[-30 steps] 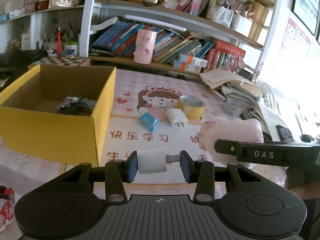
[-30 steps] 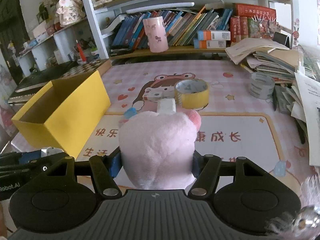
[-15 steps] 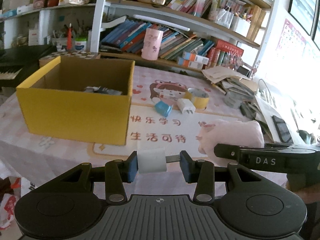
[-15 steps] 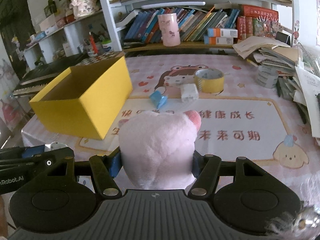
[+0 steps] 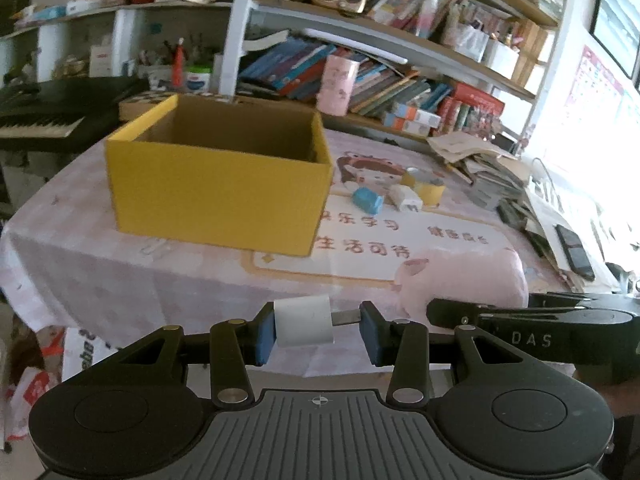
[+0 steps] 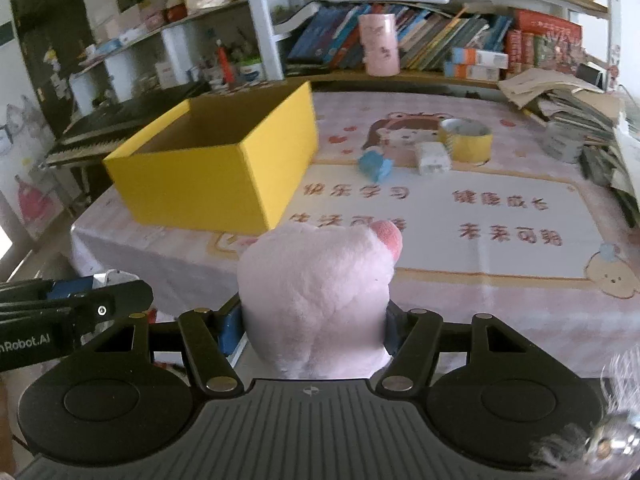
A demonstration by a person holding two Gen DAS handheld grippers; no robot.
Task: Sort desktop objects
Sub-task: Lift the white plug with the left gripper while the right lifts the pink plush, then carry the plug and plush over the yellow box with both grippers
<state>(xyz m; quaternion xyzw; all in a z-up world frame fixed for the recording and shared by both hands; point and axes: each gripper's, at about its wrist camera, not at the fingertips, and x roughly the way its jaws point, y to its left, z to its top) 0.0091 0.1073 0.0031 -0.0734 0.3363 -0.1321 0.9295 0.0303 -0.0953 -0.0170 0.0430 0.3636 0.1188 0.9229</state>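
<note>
The yellow box [image 6: 224,168] blocks the desk's [image 6: 460,292] left side. Right of it, a blue cap [image 6: 375,165], white charger [image 6: 431,158] and tape roll [image 6: 466,140] cluster; the printed mat before them lies open.

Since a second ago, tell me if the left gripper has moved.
Yes. The left gripper has pulled back from the table: the yellow box now looks smaller and farther, its inside hidden.

A home study: crowded bookshelves [image 6: 440,36], a piano keyboard [image 5: 36,126] and a cartoon-printed tablecloth [image 6: 500,208].
</note>
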